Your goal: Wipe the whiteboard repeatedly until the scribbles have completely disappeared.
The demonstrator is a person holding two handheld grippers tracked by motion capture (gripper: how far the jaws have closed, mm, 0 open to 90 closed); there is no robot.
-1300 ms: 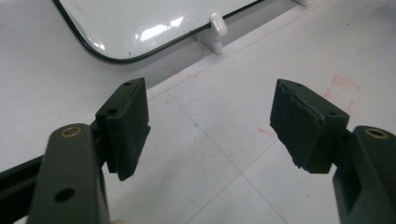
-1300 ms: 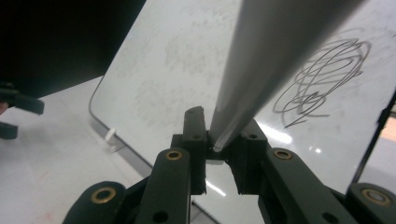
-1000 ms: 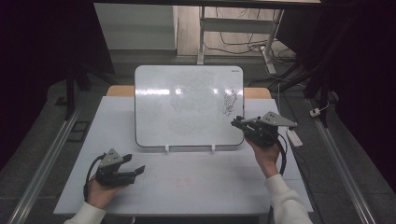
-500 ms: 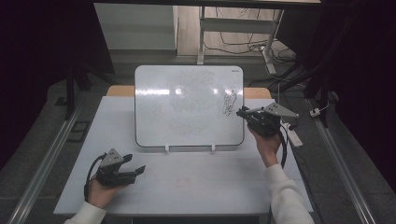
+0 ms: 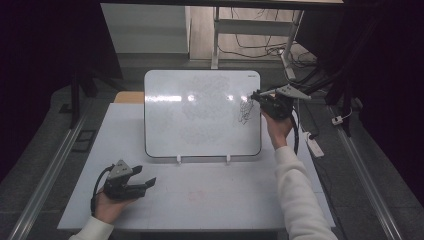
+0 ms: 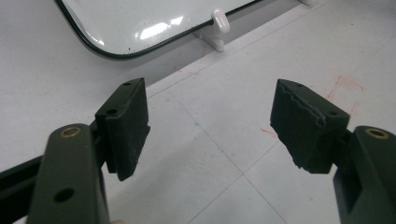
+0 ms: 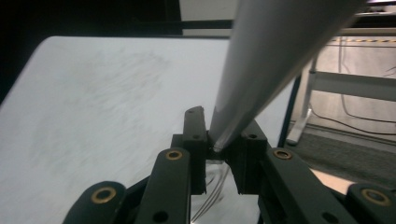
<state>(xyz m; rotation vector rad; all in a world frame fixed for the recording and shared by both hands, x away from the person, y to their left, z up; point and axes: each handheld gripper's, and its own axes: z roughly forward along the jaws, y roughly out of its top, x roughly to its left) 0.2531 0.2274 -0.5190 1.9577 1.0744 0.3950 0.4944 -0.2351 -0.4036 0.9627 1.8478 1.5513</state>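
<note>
White surface (image 5: 215, 200) with an upright whiteboard (image 5: 200, 120) on two small white feet; the right claw (image 5: 254, 96), raised at the board's upper right edge, is clamped on a grey marker (image 7: 261, 70) whose tip meets the board beside a dark scribble (image 5: 245, 111); in the right gripper view the marker rises steeply from between the closed jaws, with drawn lines visible below them. The left claw (image 5: 145, 184) lies low over the near left of the surface, well apart from the board, jaws wide and empty; its pads (image 6: 126, 126) frame bare surface and faint red marks (image 6: 345, 86).
</note>
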